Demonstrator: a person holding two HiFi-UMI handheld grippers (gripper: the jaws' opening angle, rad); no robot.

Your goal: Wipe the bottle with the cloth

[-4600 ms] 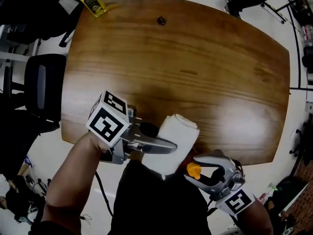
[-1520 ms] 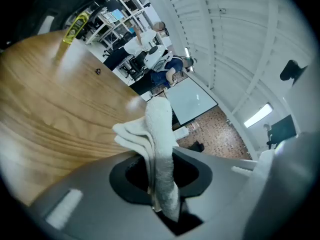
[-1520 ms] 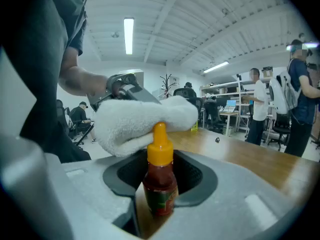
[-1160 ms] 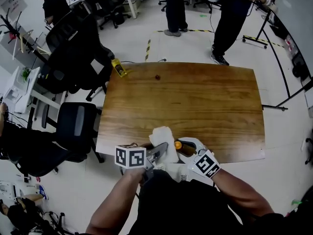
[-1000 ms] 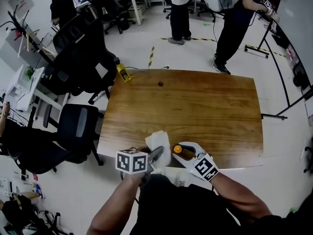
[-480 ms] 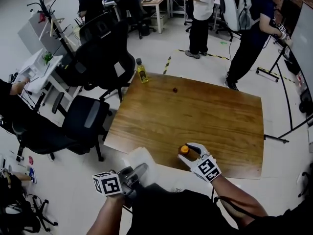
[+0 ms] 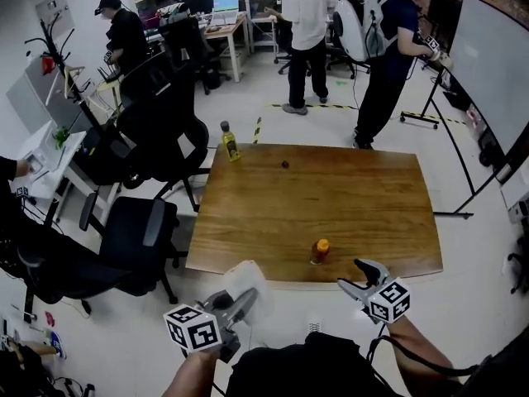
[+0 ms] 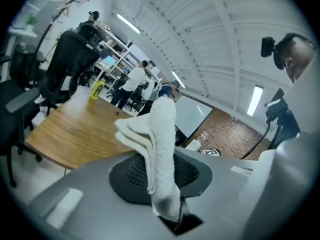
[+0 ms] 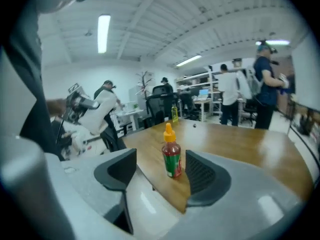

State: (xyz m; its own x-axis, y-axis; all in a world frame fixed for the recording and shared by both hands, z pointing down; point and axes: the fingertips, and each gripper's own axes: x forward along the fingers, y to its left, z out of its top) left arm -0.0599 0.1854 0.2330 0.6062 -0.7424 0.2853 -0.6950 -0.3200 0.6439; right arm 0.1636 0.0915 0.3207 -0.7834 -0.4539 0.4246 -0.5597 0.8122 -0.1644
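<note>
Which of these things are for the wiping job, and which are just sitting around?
For the job:
- red sauce bottle, standing near the front edge of the table
- white cloth, clamped in the left hand-held gripper

Just lying about:
- yellow bottle at the table's far corner
- small dark thing on the table
- black office chairs beside it
</note>
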